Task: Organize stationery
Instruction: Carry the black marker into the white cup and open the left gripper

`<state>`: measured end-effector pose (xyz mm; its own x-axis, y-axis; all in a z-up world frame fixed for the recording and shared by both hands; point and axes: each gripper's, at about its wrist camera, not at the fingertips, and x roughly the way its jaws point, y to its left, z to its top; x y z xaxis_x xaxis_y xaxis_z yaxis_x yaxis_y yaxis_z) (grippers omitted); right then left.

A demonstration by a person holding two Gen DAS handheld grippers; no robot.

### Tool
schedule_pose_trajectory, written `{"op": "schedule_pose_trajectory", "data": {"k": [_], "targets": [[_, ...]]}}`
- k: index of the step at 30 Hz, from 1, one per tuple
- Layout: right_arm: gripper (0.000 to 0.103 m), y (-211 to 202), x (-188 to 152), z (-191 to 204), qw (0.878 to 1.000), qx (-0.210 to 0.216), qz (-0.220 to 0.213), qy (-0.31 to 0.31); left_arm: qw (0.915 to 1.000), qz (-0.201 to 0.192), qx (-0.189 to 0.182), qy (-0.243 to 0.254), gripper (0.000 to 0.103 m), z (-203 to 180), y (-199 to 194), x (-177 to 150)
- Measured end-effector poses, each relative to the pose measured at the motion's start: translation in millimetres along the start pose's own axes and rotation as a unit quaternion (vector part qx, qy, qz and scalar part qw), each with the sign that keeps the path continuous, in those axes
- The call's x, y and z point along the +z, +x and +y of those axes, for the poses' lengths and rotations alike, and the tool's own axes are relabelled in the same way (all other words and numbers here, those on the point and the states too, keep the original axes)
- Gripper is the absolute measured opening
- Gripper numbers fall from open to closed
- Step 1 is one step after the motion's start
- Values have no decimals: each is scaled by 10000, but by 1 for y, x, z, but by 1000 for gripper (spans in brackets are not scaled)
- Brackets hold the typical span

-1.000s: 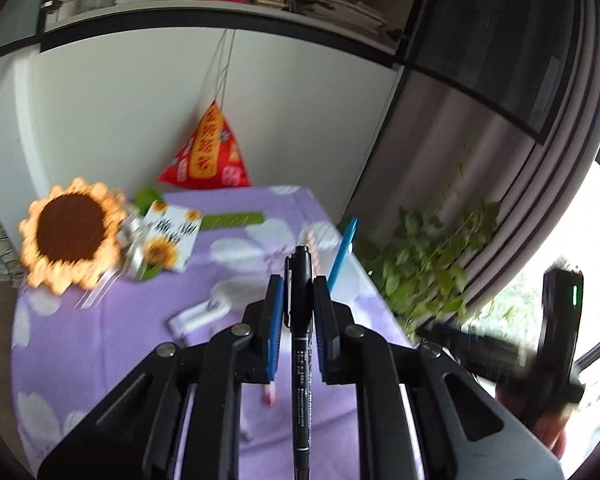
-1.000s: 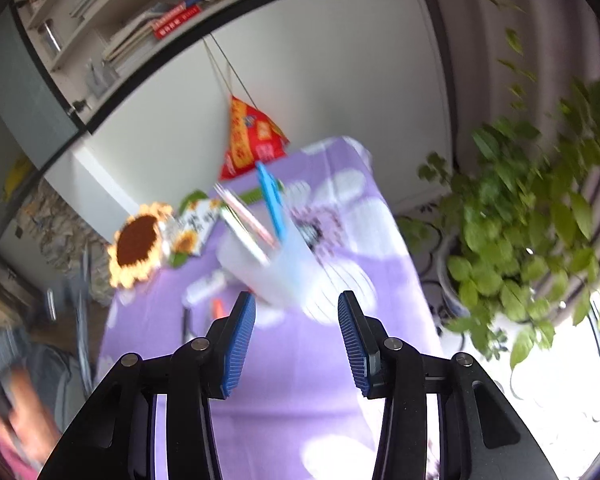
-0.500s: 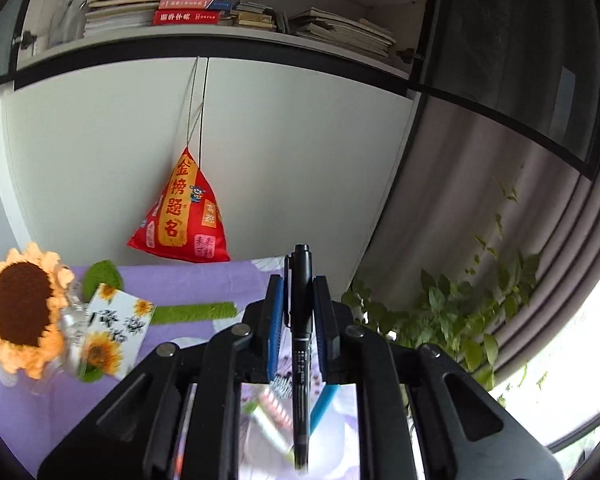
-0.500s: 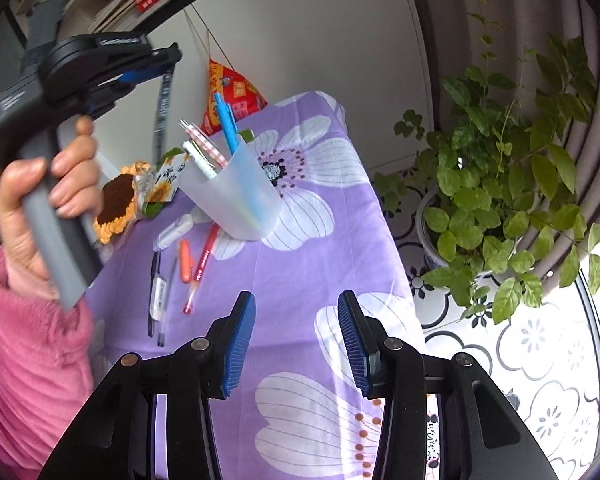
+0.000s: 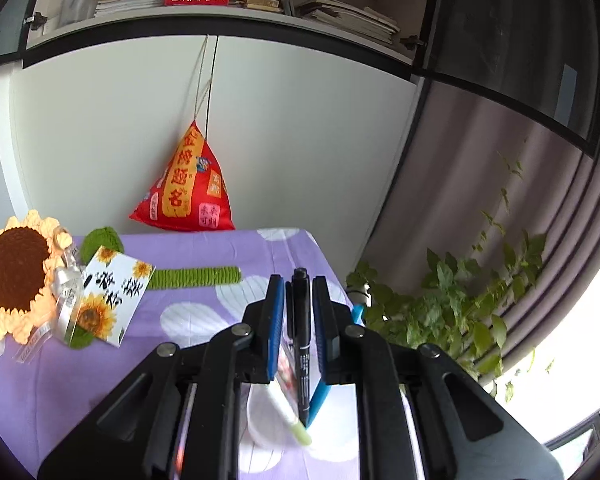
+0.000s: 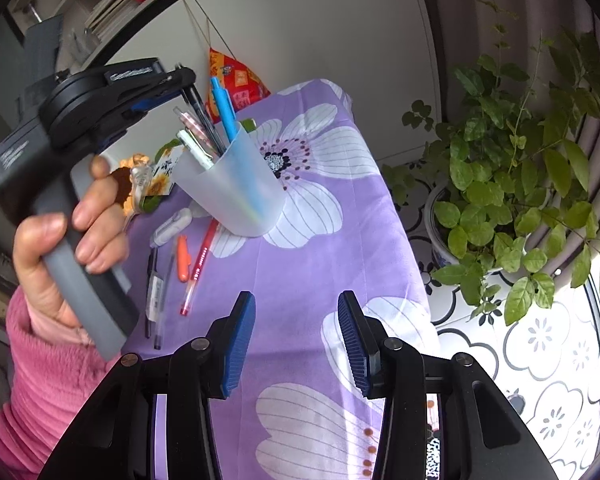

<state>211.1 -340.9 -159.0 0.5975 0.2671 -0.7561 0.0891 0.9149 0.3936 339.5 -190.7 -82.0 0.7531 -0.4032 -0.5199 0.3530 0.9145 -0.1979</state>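
Observation:
My left gripper (image 5: 297, 286) is shut on a black marker pen (image 5: 302, 344), held upright. In the right wrist view that left gripper (image 6: 185, 80) hovers above a translucent white cup (image 6: 239, 184), and the black marker pen (image 6: 203, 118) reaches down into the cup's mouth. A blue pen (image 6: 225, 110), a pink patterned pen (image 6: 193, 122) and a white pen (image 6: 195, 150) stand in the cup. Near the front, my right gripper (image 6: 295, 334) is open over the purple flowered cloth (image 6: 340, 248), with nothing between its fingers.
A red pen (image 6: 197, 268), an orange marker (image 6: 182, 258), two dark pens (image 6: 153, 288) and a white correction tape (image 6: 171, 228) lie left of the cup. A crochet sunflower (image 5: 15, 276), a card (image 5: 111, 292) and a red pouch (image 5: 183, 188) sit at the back. A potted plant (image 6: 500, 184) stands beyond the table's right edge.
The left gripper has carried the black marker over the cup and lowered it until its lower end is inside the cup. The right gripper has sunk slightly toward the cloth.

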Motion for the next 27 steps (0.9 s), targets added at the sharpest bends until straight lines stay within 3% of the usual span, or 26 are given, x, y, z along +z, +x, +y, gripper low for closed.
{"op": "schedule_pose_trajectory", "data": {"k": [7, 9, 11, 12, 15, 20, 27], "targets": [[43, -1, -2, 5, 10000, 39, 24, -32, 9988, 468, -122, 90, 14, 9, -15, -22], [43, -2, -3, 10, 9999, 1, 20, -104, 9986, 510, -114, 90, 19, 18, -27, -27], [43, -2, -4, 13, 9999, -12, 43, -130, 9985, 530, 72, 122, 38, 31, -41, -34], [43, -1, -4, 15, 9999, -13, 64, -154, 9983, 523, 236, 121, 41, 40, -48, -38], [43, 5, -4, 24, 9995, -26, 142, -274, 9963, 643, 556, -98, 40, 71, -60, -51], [43, 34, 2, 52, 9981, -30, 372, -500, 9889, 1230, 599, -581, 34, 110, -64, -80], [43, 67, 7, 92, 9946, -125, 594, -841, 9837, 1559, 773, -448, 32, 125, -66, -118]]}}
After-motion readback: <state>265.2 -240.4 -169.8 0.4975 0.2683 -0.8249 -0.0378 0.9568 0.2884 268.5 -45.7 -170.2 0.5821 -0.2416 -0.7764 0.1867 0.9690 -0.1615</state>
